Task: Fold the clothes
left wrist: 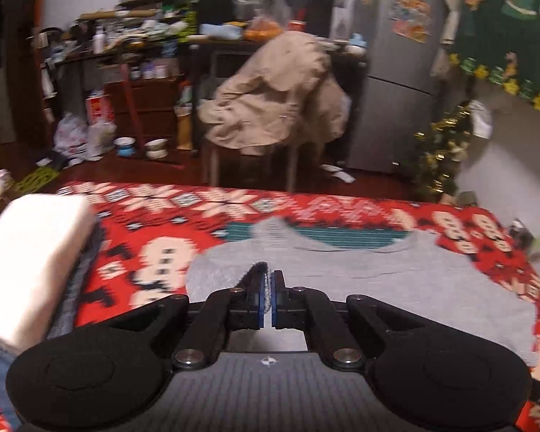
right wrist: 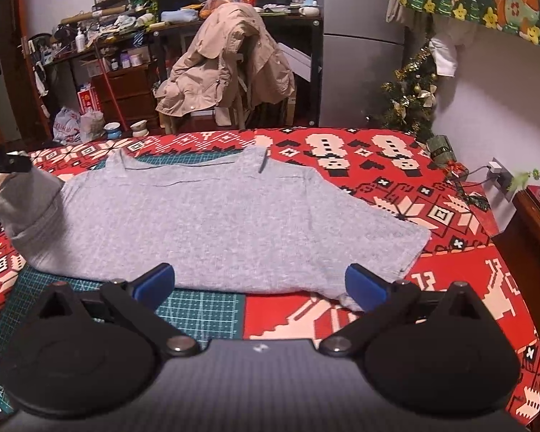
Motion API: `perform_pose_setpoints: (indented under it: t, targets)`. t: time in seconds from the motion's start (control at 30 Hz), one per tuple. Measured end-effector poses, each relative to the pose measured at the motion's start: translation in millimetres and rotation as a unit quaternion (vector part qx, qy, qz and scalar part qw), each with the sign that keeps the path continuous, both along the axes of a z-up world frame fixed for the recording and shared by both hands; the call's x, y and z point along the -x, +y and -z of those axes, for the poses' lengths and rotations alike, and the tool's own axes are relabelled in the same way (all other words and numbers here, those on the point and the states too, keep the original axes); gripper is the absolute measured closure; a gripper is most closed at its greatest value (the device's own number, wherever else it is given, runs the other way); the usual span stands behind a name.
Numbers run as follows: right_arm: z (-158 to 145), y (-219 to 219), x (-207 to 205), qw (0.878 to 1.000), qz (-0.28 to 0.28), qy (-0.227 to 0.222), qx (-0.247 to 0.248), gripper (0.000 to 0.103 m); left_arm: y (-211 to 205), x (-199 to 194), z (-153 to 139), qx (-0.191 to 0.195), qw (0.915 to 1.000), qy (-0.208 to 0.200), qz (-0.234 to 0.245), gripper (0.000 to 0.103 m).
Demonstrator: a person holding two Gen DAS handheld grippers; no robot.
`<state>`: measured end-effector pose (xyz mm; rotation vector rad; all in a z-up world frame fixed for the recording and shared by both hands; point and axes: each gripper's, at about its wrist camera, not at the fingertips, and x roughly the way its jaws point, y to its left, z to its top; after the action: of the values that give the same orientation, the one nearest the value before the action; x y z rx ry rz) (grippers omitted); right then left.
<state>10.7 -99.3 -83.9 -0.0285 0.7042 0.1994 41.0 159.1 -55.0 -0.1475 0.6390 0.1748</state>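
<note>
left claw [left wrist: 269, 293] around grey shirt [left wrist: 378, 280] edge

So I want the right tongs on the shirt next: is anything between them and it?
Nothing visible. The right tongs are open just short of the grey shirt, its near edge between the pads. The left tongs pinch the shirt's sleeve at the far left.

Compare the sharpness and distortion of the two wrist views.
Left wrist view: motion-blurred throughout, smearing the red patterned blanket and the white folded stack; only the left gripper, shut on the grey knit top, looks crisp. Right wrist view: much sharper, with grid lines readable on the green cutting mat beside the open right gripper. Both show fisheye bending at the edges.
</note>
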Motion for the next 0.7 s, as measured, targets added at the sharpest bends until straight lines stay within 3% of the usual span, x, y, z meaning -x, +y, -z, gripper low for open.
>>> perform_pose_setpoints:
  t: [0.3,0.7]
  targets:
    - [0.2,-35.2,-6.3,0.999,0.039,0.000,-0.012,0.001,-75.5,-43.0,21.9,-0.006,0.9969,0.012,0.078,0.099]
    - [4.1,-54.5,-14.7,0.998,0.063,0.005,-0.015,0.001,-101.5,-62.2,49.7,0.003,0.9924,0.049,0.113,0.098]
